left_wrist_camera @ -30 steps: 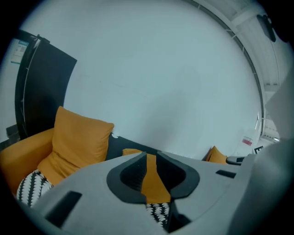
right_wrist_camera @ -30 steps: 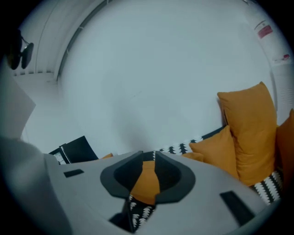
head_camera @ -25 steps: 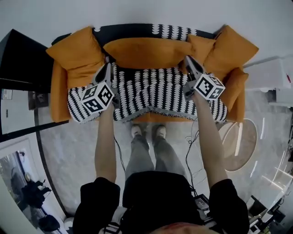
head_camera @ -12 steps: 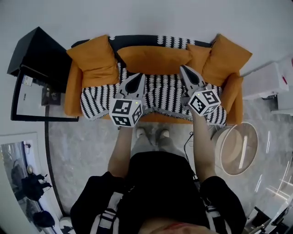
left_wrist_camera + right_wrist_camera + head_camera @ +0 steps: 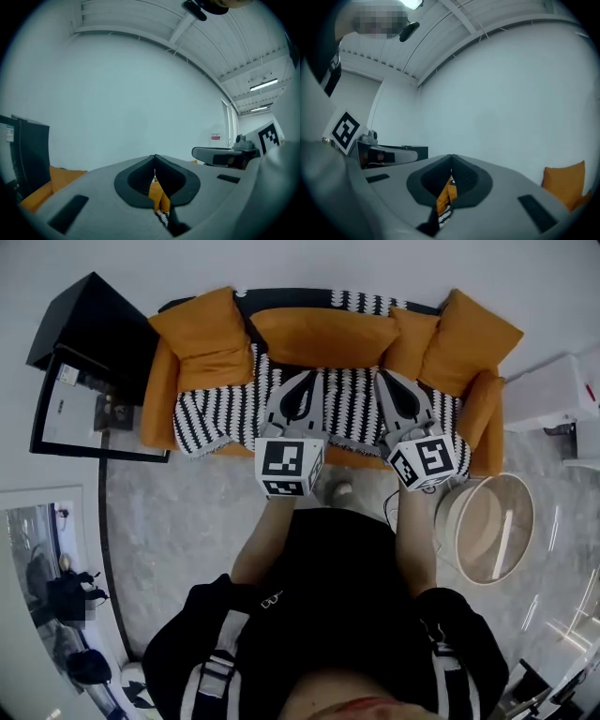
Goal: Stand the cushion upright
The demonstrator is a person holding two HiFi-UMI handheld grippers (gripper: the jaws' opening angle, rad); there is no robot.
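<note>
A long orange cushion [image 5: 323,337] stands on its edge against the sofa's backrest, in the middle of the head view. Below it lies a black-and-white patterned throw [image 5: 225,409] over the seat. My left gripper [image 5: 305,376] and right gripper [image 5: 382,376] hover side by side in front of the seat, apart from the cushion. Both are shut with nothing in them. In the left gripper view the left gripper [image 5: 154,158] points at a pale wall, as does the right gripper [image 5: 451,158] in its view. A sliver of orange and patterned cloth shows behind each pair of jaws.
More orange cushions sit at the sofa's left end [image 5: 202,329] and right end [image 5: 478,334]. A black side table [image 5: 80,343] stands left of the sofa, a white cabinet [image 5: 553,395] right of it. A round glass table [image 5: 487,526] is near my right arm.
Both grippers drew back from the ends of the long cushion toward the person, rose and came closer together. The cushion stays against the backrest.
</note>
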